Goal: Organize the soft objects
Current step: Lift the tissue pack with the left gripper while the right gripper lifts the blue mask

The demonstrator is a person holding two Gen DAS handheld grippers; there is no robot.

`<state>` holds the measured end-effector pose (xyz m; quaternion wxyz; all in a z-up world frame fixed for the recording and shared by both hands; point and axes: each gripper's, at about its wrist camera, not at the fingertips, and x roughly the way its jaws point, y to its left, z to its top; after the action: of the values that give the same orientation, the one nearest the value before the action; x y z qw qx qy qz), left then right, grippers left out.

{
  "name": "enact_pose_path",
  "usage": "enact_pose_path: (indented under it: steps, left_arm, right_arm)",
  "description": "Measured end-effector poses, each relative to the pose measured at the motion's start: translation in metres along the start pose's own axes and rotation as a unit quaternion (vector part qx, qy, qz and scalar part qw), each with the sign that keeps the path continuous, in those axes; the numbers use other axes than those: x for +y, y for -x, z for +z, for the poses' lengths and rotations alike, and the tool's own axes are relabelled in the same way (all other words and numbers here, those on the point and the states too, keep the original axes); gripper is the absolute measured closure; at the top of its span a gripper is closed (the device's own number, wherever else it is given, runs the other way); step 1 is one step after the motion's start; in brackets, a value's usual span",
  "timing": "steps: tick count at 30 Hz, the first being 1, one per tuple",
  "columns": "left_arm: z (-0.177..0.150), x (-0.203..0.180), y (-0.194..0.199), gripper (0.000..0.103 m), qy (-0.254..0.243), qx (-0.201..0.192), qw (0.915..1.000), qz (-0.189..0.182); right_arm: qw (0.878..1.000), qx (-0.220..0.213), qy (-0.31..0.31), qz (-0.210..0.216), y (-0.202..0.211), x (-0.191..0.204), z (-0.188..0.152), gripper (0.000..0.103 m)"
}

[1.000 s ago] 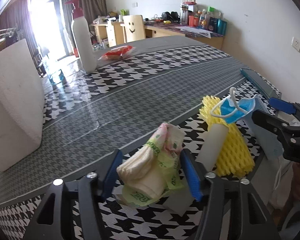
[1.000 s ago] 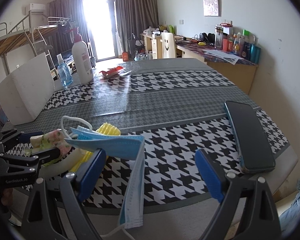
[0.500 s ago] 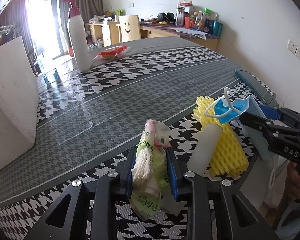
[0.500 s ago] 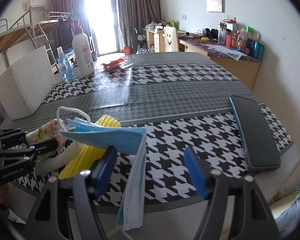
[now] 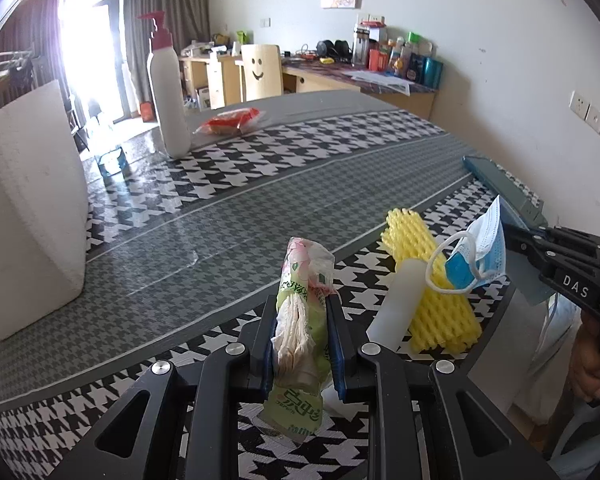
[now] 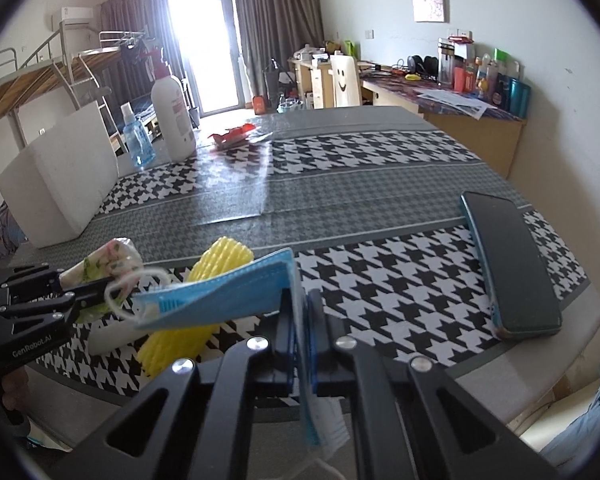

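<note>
In the left wrist view, a white foam block [image 5: 28, 208] stands at the left edge on the houndstooth tablecloth [image 5: 260, 184]. Behind it, in the upper left, is a white pump bottle [image 5: 168, 100] with a red pump, and next to it a red snack packet [image 5: 230, 120]. At the bottom centre the left gripper [image 5: 302, 340] has just been closing and its blue pads now pinch a tissue pack [image 5: 300, 316] in a green flowered wrapper, which stands upright between them. To the right of it a white foam cylinder [image 5: 400, 300] lies against a yellow foam net sleeve [image 5: 432, 280]. Further right, a blue face mask [image 5: 476, 256] hangs from the tip of the right gripper, which enters from the right edge.

In the right wrist view, the left gripper [image 6: 84, 296] with the tissue pack [image 6: 104, 258] is at the left edge. At the bottom centre the right gripper [image 6: 302, 320] has just been closing; its pads are pressed on the folded face mask [image 6: 220, 296], which sticks out to the left over the yellow sleeve [image 6: 216, 260]. A dark smartphone [image 6: 508, 264] lies at the right, near the table edge.
</note>
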<state>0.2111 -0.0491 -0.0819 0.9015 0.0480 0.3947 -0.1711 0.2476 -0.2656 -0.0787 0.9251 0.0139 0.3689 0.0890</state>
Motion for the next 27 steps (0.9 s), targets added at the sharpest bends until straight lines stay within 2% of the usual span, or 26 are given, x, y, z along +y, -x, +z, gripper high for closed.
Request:
enact_pose_path:
  steps: [27]
  left_arm:
    - [0.002,0.001,0.053,0.08,0.001,-0.065,0.9977,0.023]
  right_arm:
    - [0.998,-0.055,-0.007,-0.003,0.04,0.016,0.014,0.095]
